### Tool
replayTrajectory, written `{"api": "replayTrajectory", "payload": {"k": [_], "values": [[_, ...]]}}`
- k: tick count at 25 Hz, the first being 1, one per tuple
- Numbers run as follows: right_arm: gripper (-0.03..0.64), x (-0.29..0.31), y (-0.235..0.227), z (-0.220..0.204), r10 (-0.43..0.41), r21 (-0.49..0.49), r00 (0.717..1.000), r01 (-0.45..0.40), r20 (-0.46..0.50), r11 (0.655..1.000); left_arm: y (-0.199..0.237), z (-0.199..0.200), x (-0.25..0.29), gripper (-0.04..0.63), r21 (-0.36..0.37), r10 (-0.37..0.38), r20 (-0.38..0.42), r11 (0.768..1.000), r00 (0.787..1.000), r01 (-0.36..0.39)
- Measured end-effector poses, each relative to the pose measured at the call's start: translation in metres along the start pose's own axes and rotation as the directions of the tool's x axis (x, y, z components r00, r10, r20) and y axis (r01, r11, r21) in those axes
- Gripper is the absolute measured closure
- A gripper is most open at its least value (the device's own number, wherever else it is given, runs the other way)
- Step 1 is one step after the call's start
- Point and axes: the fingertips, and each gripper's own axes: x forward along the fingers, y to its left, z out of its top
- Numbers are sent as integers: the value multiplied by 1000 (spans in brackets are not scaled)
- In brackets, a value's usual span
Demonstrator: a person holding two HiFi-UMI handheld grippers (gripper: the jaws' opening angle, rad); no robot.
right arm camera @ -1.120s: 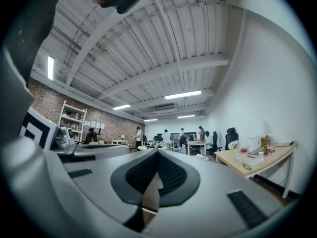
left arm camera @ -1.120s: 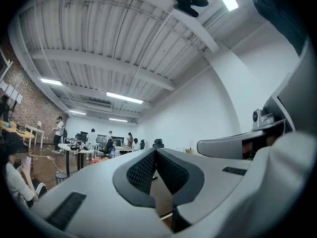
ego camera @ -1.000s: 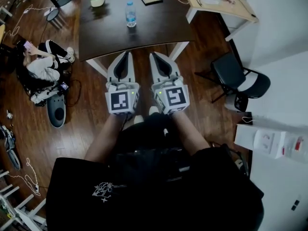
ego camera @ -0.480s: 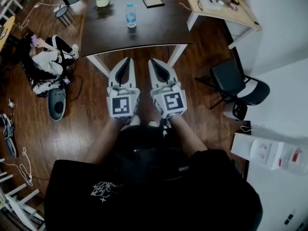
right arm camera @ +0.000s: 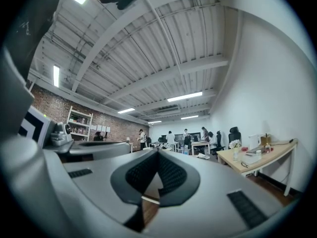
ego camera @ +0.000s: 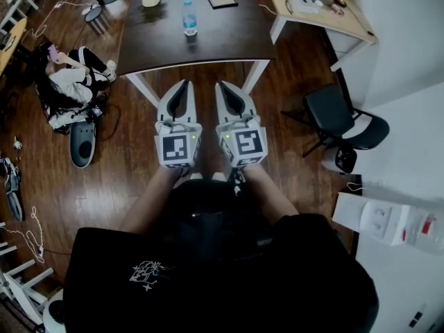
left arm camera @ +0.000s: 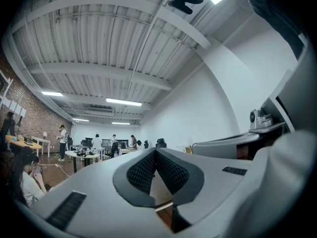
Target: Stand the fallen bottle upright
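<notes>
At the left of the head view a person (ego camera: 66, 89) sits on the wooden floor (ego camera: 125, 186). In the middle, the left tool (ego camera: 184, 86) and right tool (ego camera: 224, 87) lie side by side, each with its jaws closed tip to tip on nothing. Above them, at upper centre, the bottle (ego camera: 189, 18) stands upright on the dark table (ego camera: 229, 40), well apart from both tools, and a black chair (ego camera: 336, 116) stands at the right.

An open-plan office — light desk (ego camera: 347, 16), swivel chair (ego camera: 333, 109), ceiling strip lights (right arm camera: 184, 96), brick wall (right arm camera: 59, 105).
</notes>
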Motion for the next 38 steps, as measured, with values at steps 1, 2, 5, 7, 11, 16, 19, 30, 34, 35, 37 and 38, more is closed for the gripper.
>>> {"api": "replayTrajectory", "payload": {"k": [1, 2, 5, 7, 11, 16, 19, 30, 34, 35, 37, 38], "values": [[605, 0, 2, 3, -3, 2, 1000, 3, 1, 1000, 1, 0, -3, 609, -8, -2, -2, 1000, 1000, 2], [606, -1, 5, 6, -4, 1, 1000, 4, 3, 1000, 3, 0, -6, 609, -15, -3, -2, 1000, 1000, 3], [606, 0, 10, 13, 1, -19, 1000, 0, 21, 1000, 6, -4, -12, 609, -11, -10, -14, 1000, 1000, 10], [606, 2, 12, 14, 4, -16, 1000, -3, 25, 1000, 8, -4, -11, 609, -15, -12, -13, 1000, 1000, 12], [606, 4, 17, 7, 8, -9, 1000, -8, 0, 1000, 11, -5, -10, 609, -22, -12, -6, 1000, 1000, 12], [606, 5, 13, 10, 8, -19, 1000, -8, 1, 1000, 9, -2, -7, 609, -26, -14, -1, 1000, 1000, 14], [606, 5, 11, 7, 2, -19, 1000, -2, -7, 1000, 8, -2, -6, 609, -25, -13, -1, 1000, 1000, 13], [606, 2, 14, 10, 9, -21, 1000, -9, 3, 1000, 6, 0, -9, 609, -16, -17, 3, 1000, 1000, 17], [606, 0, 14, 11, 7, -31, 1000, -7, 11, 1000, 4, 3, -12, 609, -15, -20, 12, 1000, 1000, 20], [606, -1, 14, 11, 6, -31, 1000, -6, 10, 1000, 3, 4, -13, 609, -18, -20, 13, 1000, 1000, 21], [606, -3, 15, 12, 7, -29, 1000, -7, 8, 1000, 3, 6, -14, 609, -17, -20, 12, 1000, 1000, 20], [606, -4, 15, 12, 8, -29, 1000, -7, 7, 1000, 3, 6, -15, 609, -16, -18, 11, 1000, 1000, 18]]}}
